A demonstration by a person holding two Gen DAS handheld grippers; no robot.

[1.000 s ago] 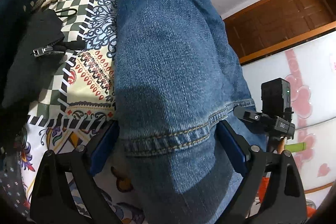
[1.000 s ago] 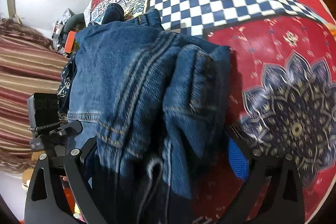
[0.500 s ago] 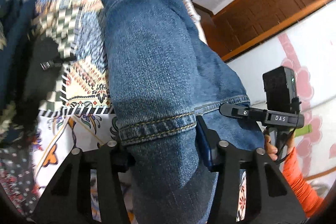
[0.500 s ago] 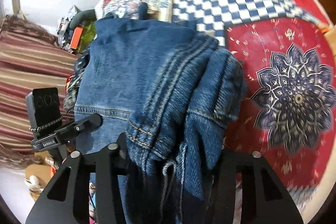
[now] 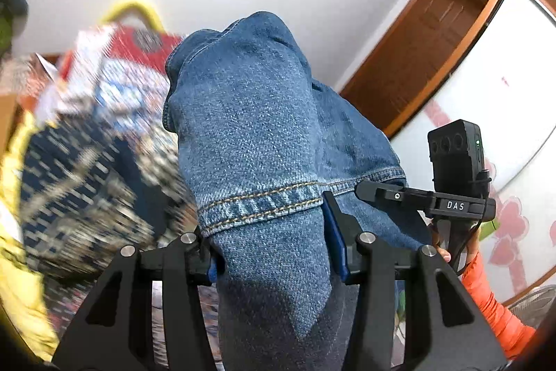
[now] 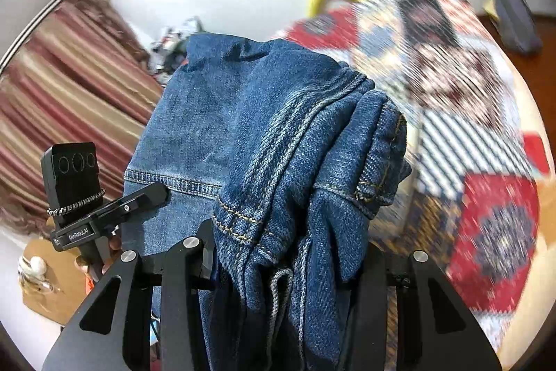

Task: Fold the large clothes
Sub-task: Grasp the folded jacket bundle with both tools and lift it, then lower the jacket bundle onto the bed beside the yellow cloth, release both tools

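A large blue denim garment (image 5: 257, 134) with tan stitching fills the middle of both views. My left gripper (image 5: 274, 252) is shut on a hemmed edge of it, with fabric bunched between the jaws. My right gripper (image 6: 288, 256) is shut on a thick bunch of the same denim (image 6: 264, 134) with seams and a hem. Both hold the garment up above the patterned bedspread (image 6: 486, 162). The other gripper shows in each view: right one (image 5: 451, 193), left one (image 6: 83, 207).
The patterned bedspread (image 5: 93, 141) is blurred at the left. A yellow cloth (image 5: 21, 284) lies at the lower left. A white wall, a wooden door frame (image 5: 434, 40) and a striped red curtain (image 6: 62, 86) surround the bed.
Both grippers closed on the denim and lifted it off the bed. The views tilted upward, so wall and ceiling now show and the bedspread is blurred.
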